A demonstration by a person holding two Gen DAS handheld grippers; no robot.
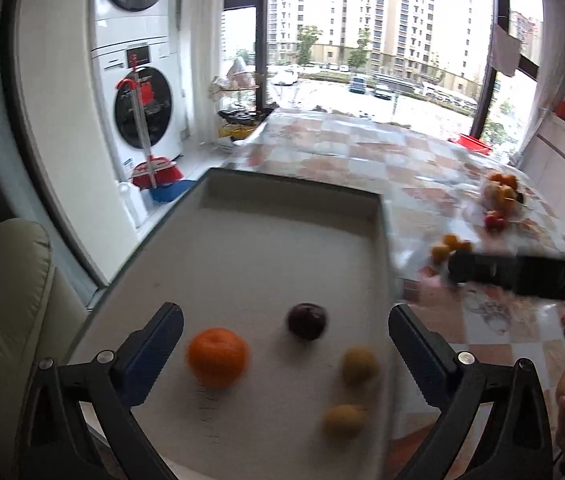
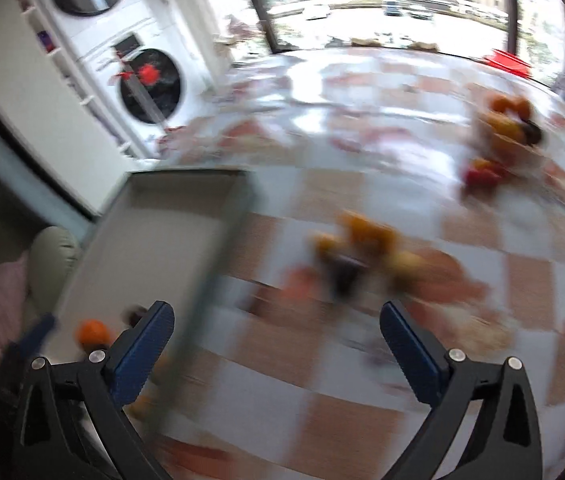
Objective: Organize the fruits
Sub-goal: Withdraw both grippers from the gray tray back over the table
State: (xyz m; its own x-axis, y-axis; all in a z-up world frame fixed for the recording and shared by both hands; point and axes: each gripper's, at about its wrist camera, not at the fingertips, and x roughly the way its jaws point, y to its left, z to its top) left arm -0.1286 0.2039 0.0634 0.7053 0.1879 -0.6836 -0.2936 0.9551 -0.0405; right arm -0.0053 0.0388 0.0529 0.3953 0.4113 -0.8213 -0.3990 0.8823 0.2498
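A white tray (image 1: 242,248) holds an orange (image 1: 218,356), a dark plum (image 1: 306,320) and two yellowish fruits (image 1: 358,364). My left gripper (image 1: 285,311) hangs open over these fruits with nothing gripped. In the right wrist view, my right gripper (image 2: 276,308) is open over the checked tablecloth, just right of the tray (image 2: 154,240), and is empty. A blurred cluster of loose fruits (image 2: 362,248) lies ahead of it. A second pile (image 2: 510,124) with a red fruit (image 2: 482,174) sits farther right. The right gripper's black body (image 1: 522,276) shows beside the near cluster (image 1: 452,246).
The checked tablecloth (image 1: 362,152) runs back to a large window. A stacked washer and dryer (image 1: 138,92) stand left of the table, with a red broom (image 1: 154,172) on the floor. A pale green cushion (image 1: 6,300) is at the near left. A red basin (image 1: 474,144) sits at the far right.
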